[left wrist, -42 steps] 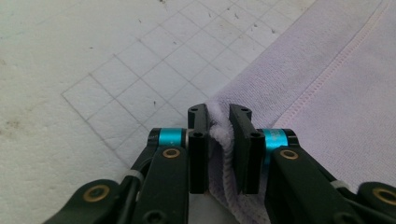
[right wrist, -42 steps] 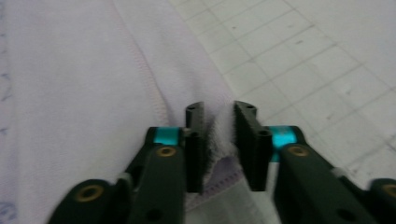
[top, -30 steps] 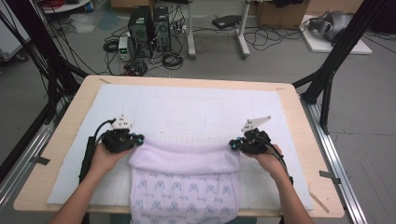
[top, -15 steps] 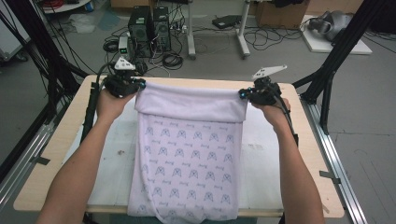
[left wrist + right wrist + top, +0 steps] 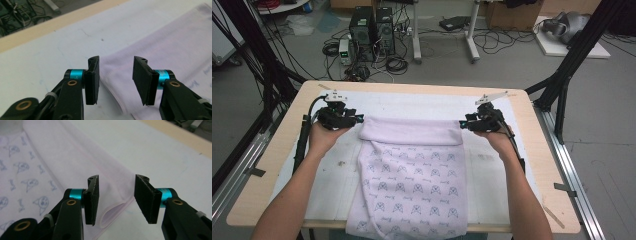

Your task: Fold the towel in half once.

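A pale lilac cloth (image 5: 412,170) printed with small cat faces lies on the table, its plain top band (image 5: 411,131) folded over at the far end and its near end hanging over the front edge. My left gripper (image 5: 357,120) sits at the band's left corner (image 5: 115,72), jaws open with the cloth edge lying between and below them. At the band's right corner (image 5: 112,212) my right gripper (image 5: 463,124) stands open too, the folded edge resting on the mat between its jaws. Neither gripper holds the cloth.
A white mat (image 5: 422,102) covers the wooden table (image 5: 272,155). Black frame legs (image 5: 562,75) stand at the table's far corners. Computers and cables (image 5: 372,30) lie on the floor beyond the far edge.
The cloth was lifted and carried toward the far side, then brought back down and laid flat. Both grippers have opened and let go of its top corners.
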A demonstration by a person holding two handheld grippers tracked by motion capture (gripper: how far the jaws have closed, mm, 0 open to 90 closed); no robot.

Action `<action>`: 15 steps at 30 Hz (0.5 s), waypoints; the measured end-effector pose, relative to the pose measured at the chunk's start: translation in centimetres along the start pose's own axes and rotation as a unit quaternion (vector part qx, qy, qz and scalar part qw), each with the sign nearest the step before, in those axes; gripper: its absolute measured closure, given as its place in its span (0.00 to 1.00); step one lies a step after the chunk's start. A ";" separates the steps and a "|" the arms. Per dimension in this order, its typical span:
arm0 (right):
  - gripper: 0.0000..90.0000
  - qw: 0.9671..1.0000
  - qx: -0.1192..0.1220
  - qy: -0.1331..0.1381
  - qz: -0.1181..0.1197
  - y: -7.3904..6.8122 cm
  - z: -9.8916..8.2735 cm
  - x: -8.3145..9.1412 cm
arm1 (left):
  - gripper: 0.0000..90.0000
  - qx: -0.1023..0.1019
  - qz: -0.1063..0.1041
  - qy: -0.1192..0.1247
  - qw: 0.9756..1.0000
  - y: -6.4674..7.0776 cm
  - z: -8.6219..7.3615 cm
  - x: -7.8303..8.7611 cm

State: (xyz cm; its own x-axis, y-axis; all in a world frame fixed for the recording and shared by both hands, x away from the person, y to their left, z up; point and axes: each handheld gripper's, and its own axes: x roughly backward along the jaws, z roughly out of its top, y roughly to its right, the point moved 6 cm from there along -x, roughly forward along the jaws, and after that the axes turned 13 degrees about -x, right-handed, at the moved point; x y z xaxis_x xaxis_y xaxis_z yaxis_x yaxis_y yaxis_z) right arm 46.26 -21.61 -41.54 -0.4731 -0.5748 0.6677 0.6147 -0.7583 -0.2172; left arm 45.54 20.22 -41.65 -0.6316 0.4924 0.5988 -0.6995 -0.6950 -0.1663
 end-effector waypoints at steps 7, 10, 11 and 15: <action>0.55 0.999 0.000 -0.037 -0.001 -0.5 -2.4 -2.9 | 0.58 -0.008 -0.025 -0.031 0.999 1.6 -1.2 -2.4; 0.54 0.999 -0.013 -0.046 -0.005 -0.1 -3.1 -3.8 | 0.57 -0.013 -0.023 -0.050 0.998 2.0 -1.6 -3.6; 0.55 0.999 -0.016 -0.048 -0.006 0.1 -3.3 -4.0 | 0.57 -0.011 -0.024 -0.058 0.998 2.1 -1.9 -4.0; 0.67 0.998 -0.022 -0.052 -0.001 0.3 -4.2 -4.6 | 0.77 -0.008 -0.038 -0.079 0.996 2.2 -2.7 -5.0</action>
State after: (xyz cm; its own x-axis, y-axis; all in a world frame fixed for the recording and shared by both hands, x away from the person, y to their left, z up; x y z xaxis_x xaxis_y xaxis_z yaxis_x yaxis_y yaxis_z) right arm 46.00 -20.45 -47.66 -0.4044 -0.5402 0.7380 0.5846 -0.7732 -0.2457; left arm 46.20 17.68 -47.14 -0.5175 0.4539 0.7254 -0.7487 -0.6506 -0.1271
